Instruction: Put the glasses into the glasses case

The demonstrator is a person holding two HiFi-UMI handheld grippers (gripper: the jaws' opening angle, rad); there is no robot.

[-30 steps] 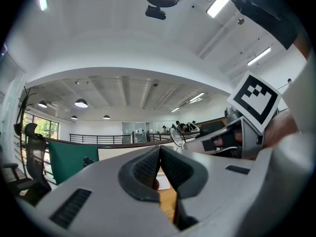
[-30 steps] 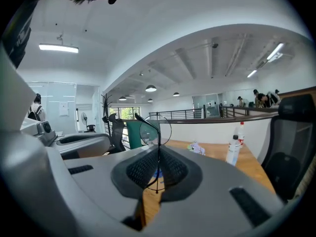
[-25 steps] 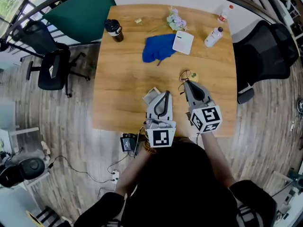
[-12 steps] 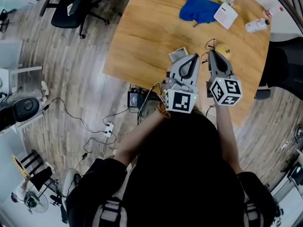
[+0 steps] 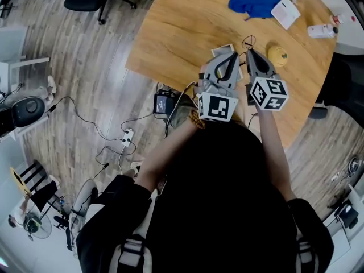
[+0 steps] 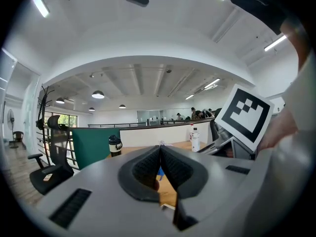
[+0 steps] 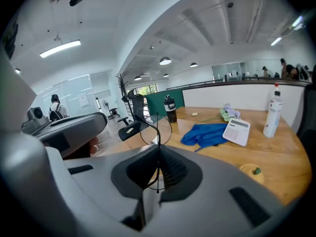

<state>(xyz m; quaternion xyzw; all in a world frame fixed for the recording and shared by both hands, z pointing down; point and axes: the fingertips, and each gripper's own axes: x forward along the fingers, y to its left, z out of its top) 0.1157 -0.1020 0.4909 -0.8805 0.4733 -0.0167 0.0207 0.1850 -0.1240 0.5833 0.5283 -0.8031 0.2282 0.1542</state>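
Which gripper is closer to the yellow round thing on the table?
Right. The right gripper is just beside the yellow round thing; the left gripper is farther, past the right one.

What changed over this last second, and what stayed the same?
The right gripper, carrying the glasses, has drawn back from the yellow object and now sits closer beside the left gripper. Nothing was taken hold of or let go. Unchanged: right gripper shut on the glasses, left shut and empty; blue cloth and calculator lie as before.
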